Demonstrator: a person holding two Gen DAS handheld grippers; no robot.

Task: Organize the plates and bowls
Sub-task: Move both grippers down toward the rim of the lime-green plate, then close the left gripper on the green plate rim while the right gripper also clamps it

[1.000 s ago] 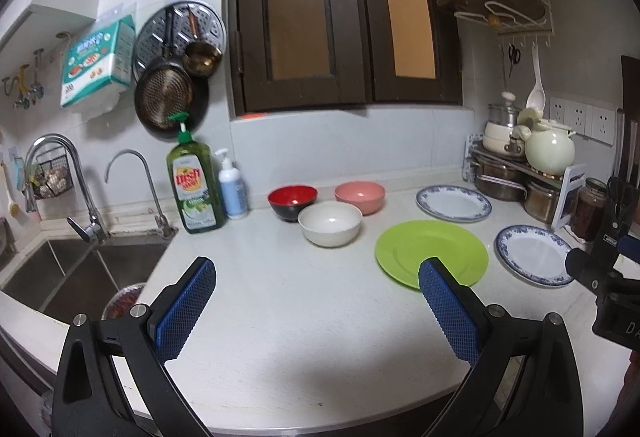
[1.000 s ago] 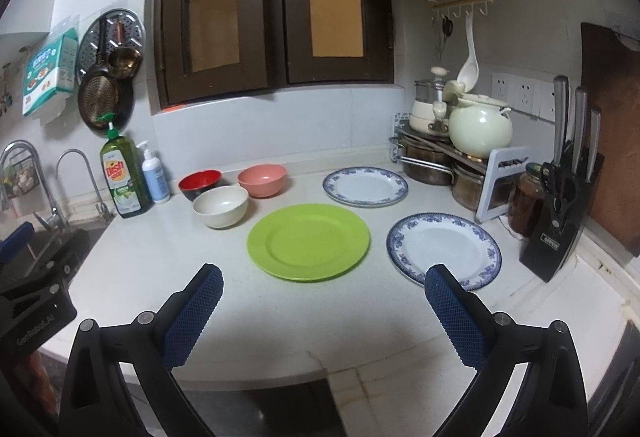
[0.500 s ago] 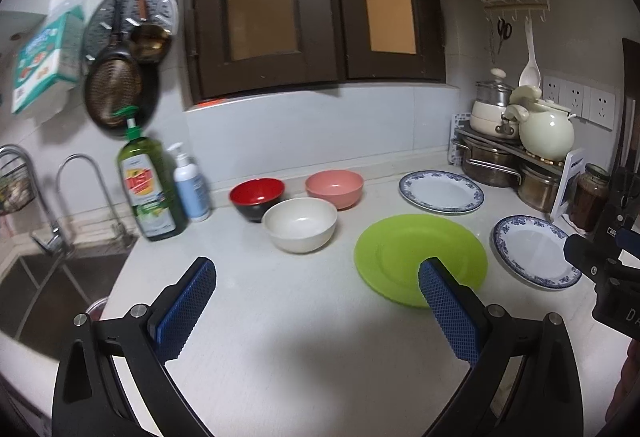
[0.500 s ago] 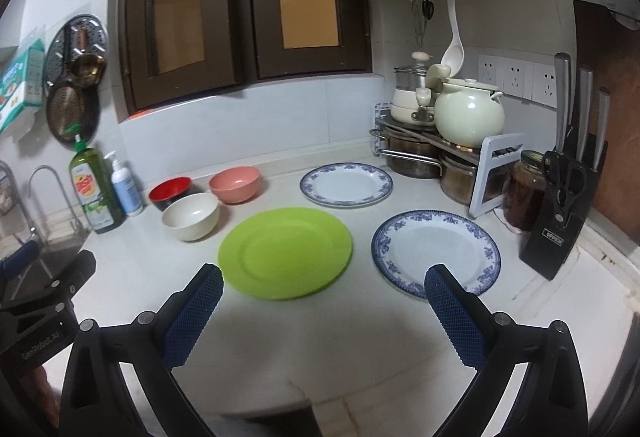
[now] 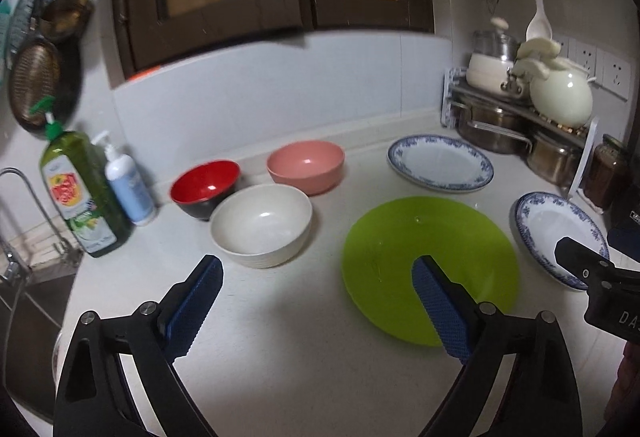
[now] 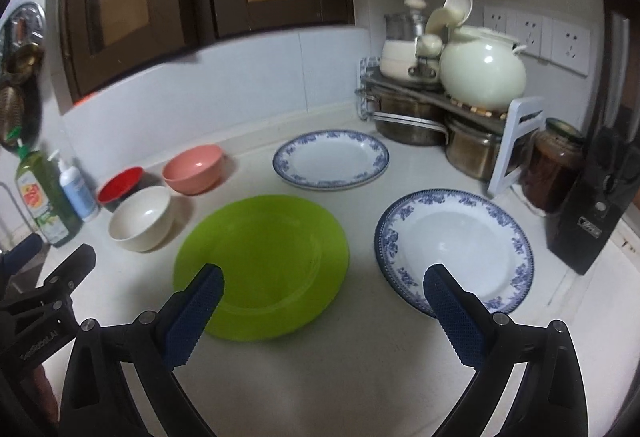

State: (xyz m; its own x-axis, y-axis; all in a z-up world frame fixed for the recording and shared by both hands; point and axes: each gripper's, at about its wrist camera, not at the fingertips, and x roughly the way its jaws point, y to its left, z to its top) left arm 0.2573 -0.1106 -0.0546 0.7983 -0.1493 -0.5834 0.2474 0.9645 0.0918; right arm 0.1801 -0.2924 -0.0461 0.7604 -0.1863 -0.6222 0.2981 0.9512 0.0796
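Observation:
On the white counter stand a cream bowl (image 5: 262, 223), a red bowl (image 5: 205, 189) and a pink bowl (image 5: 306, 167). To their right lie a green plate (image 5: 404, 249) and two blue-rimmed white plates, one far (image 5: 440, 161), one near (image 5: 554, 233). My left gripper (image 5: 318, 303) hovers above the counter in front of the cream bowl, its jaws wide and closing a little with nothing between them. My right gripper (image 6: 324, 307) is open and empty over the gap between the green plate (image 6: 262, 261) and the near blue-rimmed plate (image 6: 454, 249).
Dish soap (image 5: 82, 193) and a pump bottle (image 5: 130, 183) stand left by the sink tap (image 5: 24, 221). A pot rack (image 6: 436, 105) with a cream pot (image 6: 482, 73), a jar (image 6: 554, 165) and a knife block (image 6: 596, 205) crowd the right corner. Cabinet doors hang above.
Both grippers have moved forward and down toward the dishes, which now look larger and nearer. The left view has swung right, away from the sink. The left jaws have narrowed slightly.

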